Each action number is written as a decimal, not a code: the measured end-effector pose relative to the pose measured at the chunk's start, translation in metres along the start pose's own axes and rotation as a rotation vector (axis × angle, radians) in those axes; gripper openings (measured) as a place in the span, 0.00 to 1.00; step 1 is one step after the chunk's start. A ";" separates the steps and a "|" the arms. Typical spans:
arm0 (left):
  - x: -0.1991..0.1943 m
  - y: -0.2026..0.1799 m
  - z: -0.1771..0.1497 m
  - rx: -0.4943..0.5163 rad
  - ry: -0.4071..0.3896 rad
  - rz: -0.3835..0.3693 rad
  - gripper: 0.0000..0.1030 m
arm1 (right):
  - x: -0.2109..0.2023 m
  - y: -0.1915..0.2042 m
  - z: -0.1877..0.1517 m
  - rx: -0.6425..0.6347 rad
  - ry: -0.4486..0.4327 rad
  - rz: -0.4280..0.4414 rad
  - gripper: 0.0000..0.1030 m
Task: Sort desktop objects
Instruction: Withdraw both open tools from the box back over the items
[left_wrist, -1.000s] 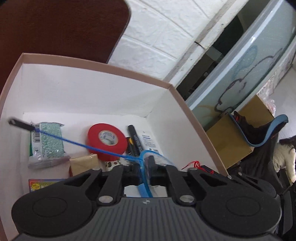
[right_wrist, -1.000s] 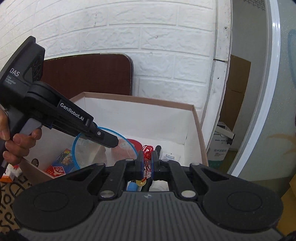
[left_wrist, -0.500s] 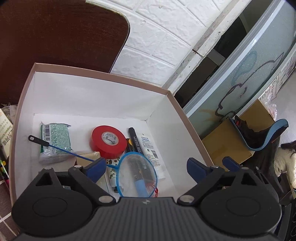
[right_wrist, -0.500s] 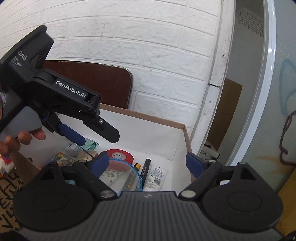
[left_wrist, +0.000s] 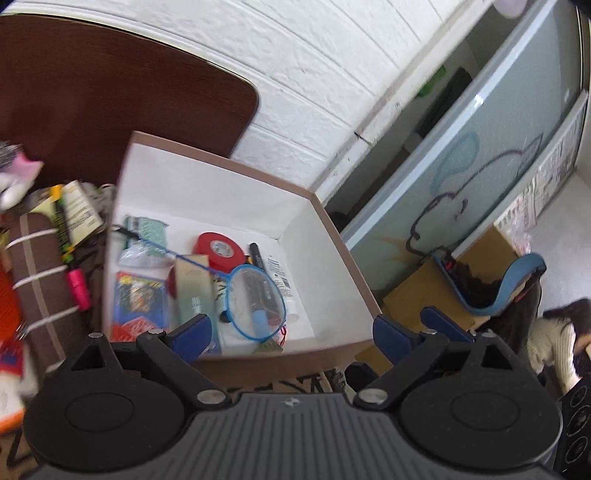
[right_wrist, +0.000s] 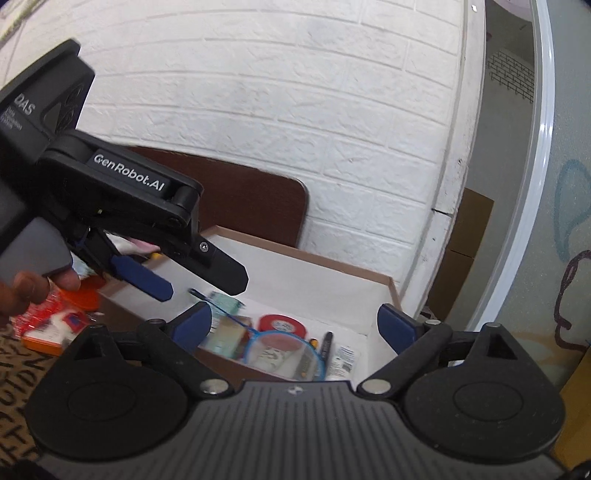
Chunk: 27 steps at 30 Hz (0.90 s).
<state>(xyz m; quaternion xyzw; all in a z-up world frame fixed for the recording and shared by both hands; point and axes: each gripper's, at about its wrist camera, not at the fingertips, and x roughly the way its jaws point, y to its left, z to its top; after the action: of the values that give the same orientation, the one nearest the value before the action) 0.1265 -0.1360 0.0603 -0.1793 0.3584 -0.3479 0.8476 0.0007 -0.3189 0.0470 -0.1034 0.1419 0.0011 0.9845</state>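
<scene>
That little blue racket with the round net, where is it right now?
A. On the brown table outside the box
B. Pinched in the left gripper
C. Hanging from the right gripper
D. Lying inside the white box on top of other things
D: the blue racket lies in the white box across the marker and tube, while the left gripper and right gripper are both open and hold nothing.

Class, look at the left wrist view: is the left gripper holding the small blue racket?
No. The left gripper is open and empty, while the blue racket lies inside the box.

Box (left_wrist: 332, 236) and clutter on patterned tabletop (right_wrist: 14, 373)
</scene>
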 end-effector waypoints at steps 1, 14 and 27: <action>-0.012 0.003 -0.006 -0.016 -0.019 0.000 0.94 | -0.006 0.006 0.001 0.009 -0.002 0.018 0.92; -0.128 0.103 -0.111 -0.277 -0.128 0.176 0.94 | -0.027 0.126 -0.023 0.058 0.099 0.328 0.92; -0.153 0.184 -0.125 -0.468 -0.250 0.316 0.93 | 0.010 0.206 -0.037 -0.055 0.199 0.454 0.92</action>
<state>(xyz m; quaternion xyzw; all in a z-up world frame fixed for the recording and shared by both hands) 0.0431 0.0946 -0.0520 -0.3529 0.3452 -0.0953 0.8644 -0.0064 -0.1255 -0.0324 -0.0952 0.2579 0.2159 0.9369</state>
